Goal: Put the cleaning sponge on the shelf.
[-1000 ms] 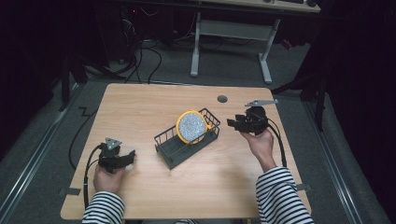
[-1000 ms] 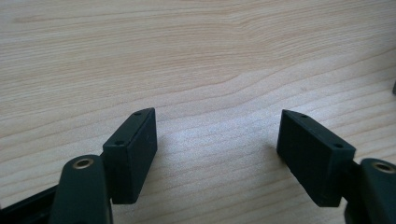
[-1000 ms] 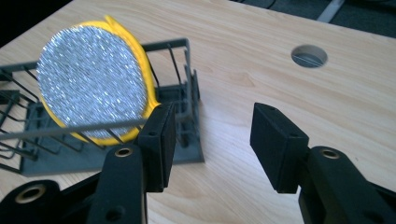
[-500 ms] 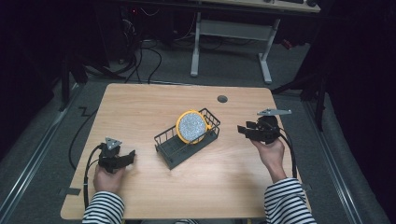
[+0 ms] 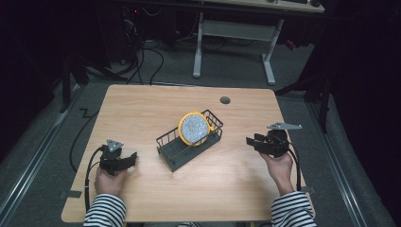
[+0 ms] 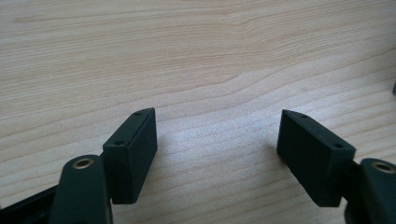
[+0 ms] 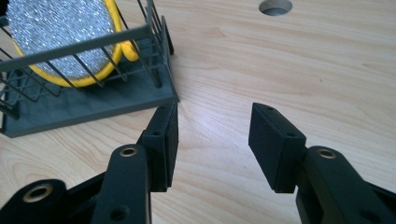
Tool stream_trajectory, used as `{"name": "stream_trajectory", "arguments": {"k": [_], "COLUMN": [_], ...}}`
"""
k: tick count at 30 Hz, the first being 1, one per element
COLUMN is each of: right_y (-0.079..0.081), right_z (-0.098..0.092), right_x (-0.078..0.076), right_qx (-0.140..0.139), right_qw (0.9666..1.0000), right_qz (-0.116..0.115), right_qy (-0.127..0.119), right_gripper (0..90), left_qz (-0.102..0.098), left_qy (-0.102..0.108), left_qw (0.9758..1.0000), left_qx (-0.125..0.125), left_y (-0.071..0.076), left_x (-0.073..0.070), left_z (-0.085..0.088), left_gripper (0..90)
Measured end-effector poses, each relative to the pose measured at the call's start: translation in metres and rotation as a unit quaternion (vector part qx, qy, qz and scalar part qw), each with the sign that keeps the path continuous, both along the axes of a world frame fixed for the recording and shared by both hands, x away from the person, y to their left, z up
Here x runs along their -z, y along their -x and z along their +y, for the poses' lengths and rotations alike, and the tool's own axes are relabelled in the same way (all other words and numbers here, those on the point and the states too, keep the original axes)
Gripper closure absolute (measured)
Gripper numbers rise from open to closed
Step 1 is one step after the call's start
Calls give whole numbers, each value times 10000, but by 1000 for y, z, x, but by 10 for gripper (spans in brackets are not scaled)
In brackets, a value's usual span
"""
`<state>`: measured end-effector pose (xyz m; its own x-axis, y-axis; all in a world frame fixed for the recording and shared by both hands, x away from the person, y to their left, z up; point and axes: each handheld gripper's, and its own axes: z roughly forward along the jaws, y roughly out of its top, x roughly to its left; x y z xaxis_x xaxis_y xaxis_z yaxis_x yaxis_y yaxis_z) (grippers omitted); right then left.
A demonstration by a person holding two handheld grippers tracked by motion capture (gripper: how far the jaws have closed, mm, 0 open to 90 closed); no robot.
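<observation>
Tools first: the right tool (image 5: 249, 140) is seen with its jaws standing fairly wide and nothing between them, and they have just been closing a touch. It is held low over the surface (image 5: 142, 106), pointed at the rack (image 5: 171, 153), whose near corner is just beside one jaw in the right gripper view. The left tool (image 5: 134, 157) is parked on the left side, jaws wide and empty, bare wood showing between its pads (image 6: 135, 154), well apart from the rack.

Outward now: the rack lies at mid-surface, set at an angle, and the scrubber (image 5: 193, 128), silver-faced with a yellow rim, is propped on edge inside it, leaning against the wires at the far end. A cable hole (image 5: 225, 100) is noted beyond.

Risks from here, as judged: if the right tool is driven in level, the rack's corner may be struck and the whole rack shoved or spun, since it looks light and nothing steadies it. A jaw could be snagged in the wires. The scrubber, resting on its edge, could be tipped flat by any knock.
</observation>
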<state>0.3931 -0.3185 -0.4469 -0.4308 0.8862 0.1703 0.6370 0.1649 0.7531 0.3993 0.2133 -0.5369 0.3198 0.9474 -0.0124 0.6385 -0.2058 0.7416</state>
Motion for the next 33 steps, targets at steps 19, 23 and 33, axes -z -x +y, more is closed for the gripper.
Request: {"name": "stream_trajectory", "arguments": {"k": [19, 23, 33], "right_y": [34, 40, 45], "right_z": [-15, -16, -8], "right_x": [58, 68, 83], "right_qx": [483, 612, 661], "right_qw": [9984, 9974, 9930], "right_qz": [-7, -18, -111], "right_qy": [290, 383, 973], "right_gripper": [427, 417, 396], "left_qz": [0, 1, -1], "left_qy": [1, -1, -5], "left_qw": [10000, 10000, 10000], "left_qx": [-2, -1, -10], "left_y": [0, 0, 0], "left_x": [0, 0, 0], "left_z": [0, 0, 0], "left_gripper": [293, 293, 292]}}
